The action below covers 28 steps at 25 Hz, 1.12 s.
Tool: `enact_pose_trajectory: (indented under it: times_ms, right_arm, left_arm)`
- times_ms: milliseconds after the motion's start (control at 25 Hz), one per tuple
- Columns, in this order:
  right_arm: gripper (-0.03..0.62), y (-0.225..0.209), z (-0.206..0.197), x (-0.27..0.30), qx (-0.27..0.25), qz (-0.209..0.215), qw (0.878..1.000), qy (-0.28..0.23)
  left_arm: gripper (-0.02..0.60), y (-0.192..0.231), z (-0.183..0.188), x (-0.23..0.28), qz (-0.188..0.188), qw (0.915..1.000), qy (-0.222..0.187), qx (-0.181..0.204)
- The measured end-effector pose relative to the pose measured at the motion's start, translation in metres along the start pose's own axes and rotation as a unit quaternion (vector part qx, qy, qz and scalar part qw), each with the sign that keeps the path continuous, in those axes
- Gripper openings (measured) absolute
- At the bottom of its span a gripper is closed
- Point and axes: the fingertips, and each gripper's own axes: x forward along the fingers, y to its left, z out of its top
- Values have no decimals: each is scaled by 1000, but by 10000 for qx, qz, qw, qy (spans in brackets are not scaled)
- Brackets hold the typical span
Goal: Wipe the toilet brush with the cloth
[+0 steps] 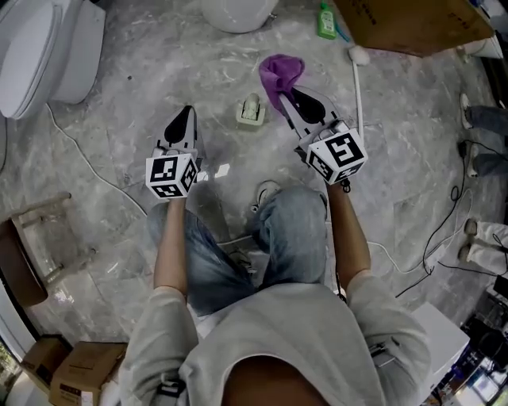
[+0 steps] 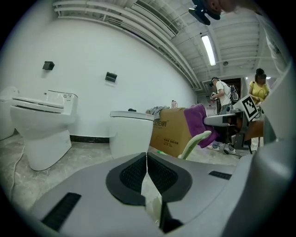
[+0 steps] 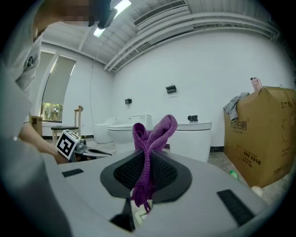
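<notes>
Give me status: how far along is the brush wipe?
Done: the right gripper is shut on the purple cloth. In hand: the cloth is held up beside the toilet brush, apart from it. To do: the left gripper is shut and empty, the brush is not gripped, and all wiping remains.

Grey marbled tile floor [image 1: 119,135]. Standing on it: a white toilet [image 1: 44,47] far left, a second toilet [image 1: 238,12] further along, and a green bottle [image 1: 326,21] just beside a cardboard box [image 1: 413,24]. A white long-handled stick [image 1: 358,91] lies flat. A pale-green toilet brush [image 1: 252,111] stands mid-floor. White cable [image 1: 87,162] trails left; wooden stool [image 1: 36,238] nearby; black cables [image 1: 452,198] right.
</notes>
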Motion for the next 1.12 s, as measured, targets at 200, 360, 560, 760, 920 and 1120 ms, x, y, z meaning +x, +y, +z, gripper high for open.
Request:
enact_pose_trajectory:
  times_ms: [200,360,560,760,920,1120]
  right_arm:
    - [69,13,7,6,-316,213,9992,-106]
    - [69,19,-2,10,-335,281,9990,23]
    - [69,17,-15,17,-342,329,9987,162]
    - [69,9,-37,24,-245,304,9987,341]
    - [69,-1,-62,30,-66,258,9982,532]
    - [69,-15,-104,40,198,217,9959,854]
  left_arm:
    - [23,-1,4,-1,2,9999,-172,-18]
    - [23,2,5,-7,40,9998,-184,-88]
    - [23,0,7,-5,49,9998,-194,-38]
    - [23,-3,7,-2,26,9999,-167,23]
    - [23,-2,6,0,26,9999,-138,39]
    - [23,-1,5,0,56,9999,-131,33]
